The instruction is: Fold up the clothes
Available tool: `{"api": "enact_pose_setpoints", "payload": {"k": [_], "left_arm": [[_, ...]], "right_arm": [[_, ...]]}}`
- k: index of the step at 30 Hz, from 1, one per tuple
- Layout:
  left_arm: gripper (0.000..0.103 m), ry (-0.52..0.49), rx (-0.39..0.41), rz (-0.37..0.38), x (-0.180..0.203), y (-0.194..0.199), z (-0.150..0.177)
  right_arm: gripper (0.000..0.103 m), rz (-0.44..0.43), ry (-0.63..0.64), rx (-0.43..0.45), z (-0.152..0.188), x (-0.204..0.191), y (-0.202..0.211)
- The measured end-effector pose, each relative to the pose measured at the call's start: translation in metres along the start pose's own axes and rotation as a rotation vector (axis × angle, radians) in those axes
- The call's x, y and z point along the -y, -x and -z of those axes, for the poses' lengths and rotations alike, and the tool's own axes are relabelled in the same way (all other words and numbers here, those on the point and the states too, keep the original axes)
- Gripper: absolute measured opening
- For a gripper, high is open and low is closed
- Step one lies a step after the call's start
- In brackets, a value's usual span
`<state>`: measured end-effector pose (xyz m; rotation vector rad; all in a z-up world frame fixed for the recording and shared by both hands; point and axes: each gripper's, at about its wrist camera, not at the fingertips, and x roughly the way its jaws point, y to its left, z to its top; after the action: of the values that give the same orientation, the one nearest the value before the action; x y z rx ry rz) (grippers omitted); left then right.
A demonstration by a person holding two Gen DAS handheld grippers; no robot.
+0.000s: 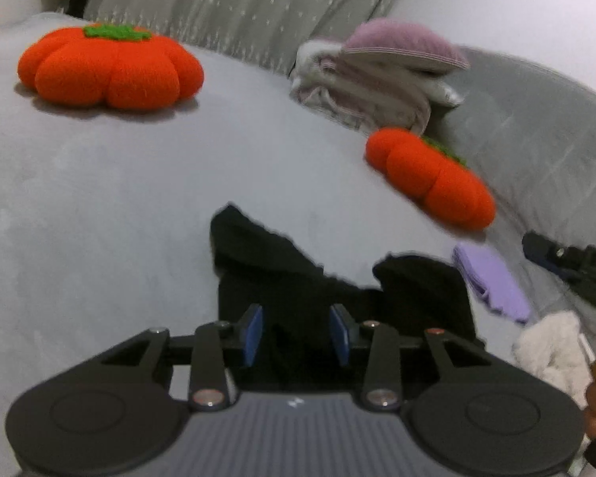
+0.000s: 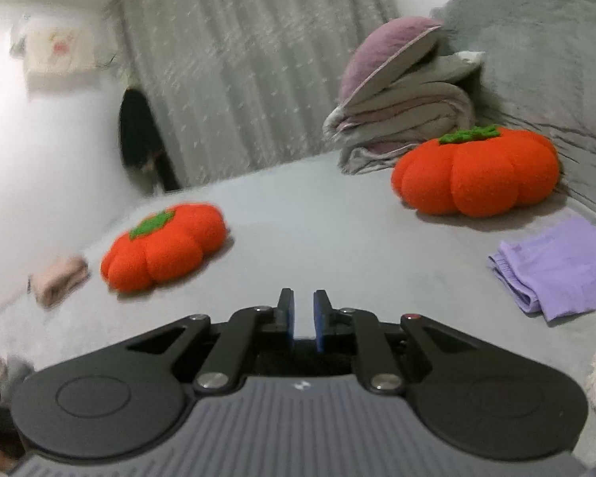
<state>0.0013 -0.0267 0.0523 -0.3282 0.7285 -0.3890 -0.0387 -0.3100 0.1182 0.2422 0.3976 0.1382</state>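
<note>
Hovering over a black garment on the grey bed, the left claw has its blue pads apart — the dark cloth lies under and between the fingers, but neither pad presses on it. The garment is spread in uneven lumps, one flap reaching up toward the middle of the bed and another bulging to the right.

Just right of it sits a folded lilac cloth, and beyond that, at the picture's edge, the tip of the right claw pokes in. A fluffy cream item lies near the lower right corner.

From the right wrist view, the right claw shows a narrow gap between its pads with nothing in it; only bare bed shows ahead of the tips.

Farther out, two orange pumpkin cushions rest on the bed — one to the left, one to the right beside a stack of folded bedding topped by a mauve pillow. A small pink folded piece lies at the bed's far left edge. Grey curtains hang behind.
</note>
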Motion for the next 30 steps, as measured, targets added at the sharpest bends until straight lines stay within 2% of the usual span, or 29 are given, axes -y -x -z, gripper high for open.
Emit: {"api": "enact_pose_setpoints", "payload": {"k": [1,3,4,6,10,11,15,17,18,19,21,25,30], "left_arm": [[0.038,0.004,-0.017,-0.015,-0.001,-0.004,0.003],[0.035,0.001,-0.05,-0.053,-0.003,-0.012,0.009],[0.035,-0.006,-0.067,-0.078,-0.001,-0.016,0.011],[0.017,-0.035,-0.08,-0.105,0.002,-0.02,0.015],[0.015,-0.074,-0.079,-0.128,0.008,-0.023,0.02],[0.011,-0.079,-0.078,-0.133,0.008,-0.023,0.02],[0.001,-0.099,-0.075,-0.157,0.01,-0.022,0.019],[0.0,-0.109,-0.068,-0.174,0.01,-0.019,0.018],[0.0,-0.114,-0.064,-0.183,0.01,-0.018,0.017],[0.0,-0.121,-0.058,-0.194,0.01,-0.016,0.017],[0.0,-0.141,-0.04,-0.222,0.011,-0.012,0.015],[0.0,-0.193,0.0,-0.308,0.013,-0.004,0.009],[0.0,-0.192,0.008,-0.33,0.008,0.002,0.003]], "right_arm": [[0.042,-0.016,0.038,-0.023,0.004,-0.006,-0.001],[0.064,-0.088,0.151,-0.086,0.017,-0.023,-0.005],[0.065,-0.138,0.228,-0.118,0.029,-0.036,-0.006],[0.065,-0.171,0.359,-0.185,0.049,-0.057,-0.011],[0.065,-0.211,0.497,-0.302,0.079,-0.086,-0.022],[0.065,-0.224,0.519,-0.328,0.086,-0.092,-0.024],[0.065,-0.143,0.552,-0.418,0.106,-0.105,-0.043],[0.049,-0.107,0.566,-0.465,0.111,-0.101,-0.058],[0.031,-0.097,0.578,-0.467,0.113,-0.101,-0.06],[0.02,-0.079,0.576,-0.463,0.111,-0.1,-0.06],[0.008,-0.04,0.569,-0.454,0.108,-0.099,-0.062],[0.007,0.009,0.573,-0.398,0.101,-0.094,-0.055],[0.006,0.083,0.566,-0.309,0.088,-0.088,-0.047]]}}
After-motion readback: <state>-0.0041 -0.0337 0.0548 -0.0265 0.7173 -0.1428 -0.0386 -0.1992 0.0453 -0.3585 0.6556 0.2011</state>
